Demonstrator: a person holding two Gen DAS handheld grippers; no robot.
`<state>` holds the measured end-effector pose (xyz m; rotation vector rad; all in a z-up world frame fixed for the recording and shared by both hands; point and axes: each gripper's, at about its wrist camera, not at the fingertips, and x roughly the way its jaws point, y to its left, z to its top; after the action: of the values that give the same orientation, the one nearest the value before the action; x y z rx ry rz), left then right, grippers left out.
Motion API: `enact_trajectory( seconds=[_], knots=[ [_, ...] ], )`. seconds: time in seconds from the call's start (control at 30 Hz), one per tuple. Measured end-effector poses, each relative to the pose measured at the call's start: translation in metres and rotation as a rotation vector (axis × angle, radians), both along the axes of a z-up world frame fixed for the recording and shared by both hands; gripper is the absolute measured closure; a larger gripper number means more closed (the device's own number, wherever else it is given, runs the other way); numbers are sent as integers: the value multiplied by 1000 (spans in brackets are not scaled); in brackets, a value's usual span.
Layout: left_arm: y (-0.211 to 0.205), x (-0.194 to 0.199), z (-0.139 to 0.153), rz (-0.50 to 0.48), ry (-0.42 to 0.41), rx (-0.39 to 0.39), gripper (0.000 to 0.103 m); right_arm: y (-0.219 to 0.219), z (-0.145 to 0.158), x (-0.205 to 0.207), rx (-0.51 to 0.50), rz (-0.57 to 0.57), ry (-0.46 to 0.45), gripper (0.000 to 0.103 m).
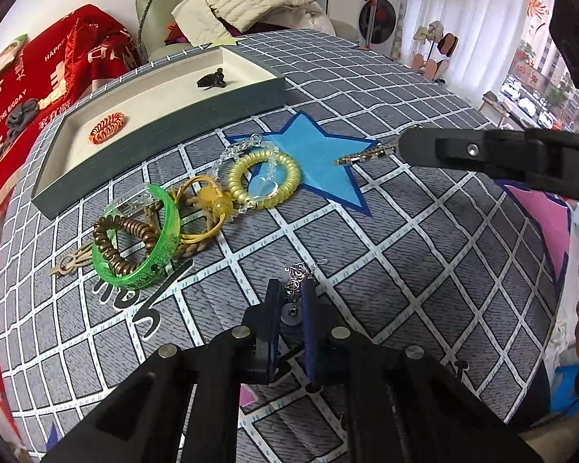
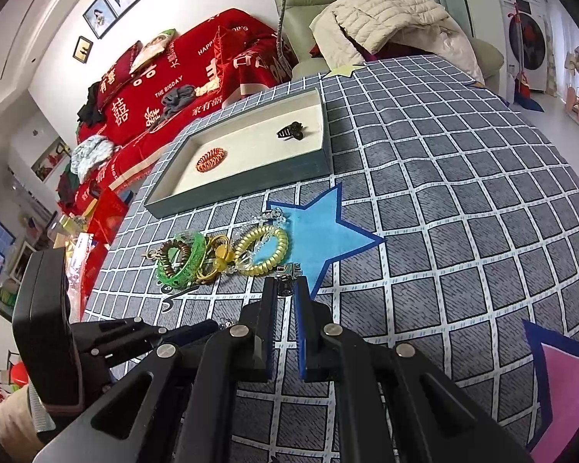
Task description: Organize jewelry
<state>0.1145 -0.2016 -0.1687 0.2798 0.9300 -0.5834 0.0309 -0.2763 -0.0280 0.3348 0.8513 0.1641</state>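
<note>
We have two grippers over a table with a grey checked cloth. Our left gripper has its jaws pinching a small silver earring, so we can carry it. Our right gripper has its jaws pinching a little gold clip by one end, and the rest sticks out over the blue star.

A grey tray sits at the back. It already holds an orange coil tie and a black clip, so we think the tray is where things go.

The rest waits in a pile near the tray: a green bangle, a brown coil tie, a yellow coil tie and a clear bead chain.

The red blanket says "THE BIGDAY" and "HAPPY".
</note>
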Motion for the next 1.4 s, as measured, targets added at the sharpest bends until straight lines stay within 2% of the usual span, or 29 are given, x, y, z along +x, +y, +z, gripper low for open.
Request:
enact_trajectory(
  seconds=[0.1,0.23,0.5,0.6,0.77,0.9,1.03,1.4],
  knots=[
    [3,-4,3,21,5,-35,72,-1,3,2,-3,-2,-6,94],
    [15,-5,22,60,-20,-93,72,0,9,8,-2,0,-17,94],
    [60,13,97,144,-110,-175,72,6,31,36,-9,17,-49,94],
    [100,30,128,183,-133,-184,72,12,41,53,-18,30,-66,94],
    [133,67,155,259,-148,-200,72,22,53,90,-32,54,-89,94],
    [145,102,159,294,-150,-176,72,29,52,127,-34,63,-84,94],
    [155,132,151,327,-124,-162,72,35,47,156,-39,68,-78,94],
    [160,176,117,364,-58,-106,72,51,5,222,-57,83,-10,94]
  ],
)
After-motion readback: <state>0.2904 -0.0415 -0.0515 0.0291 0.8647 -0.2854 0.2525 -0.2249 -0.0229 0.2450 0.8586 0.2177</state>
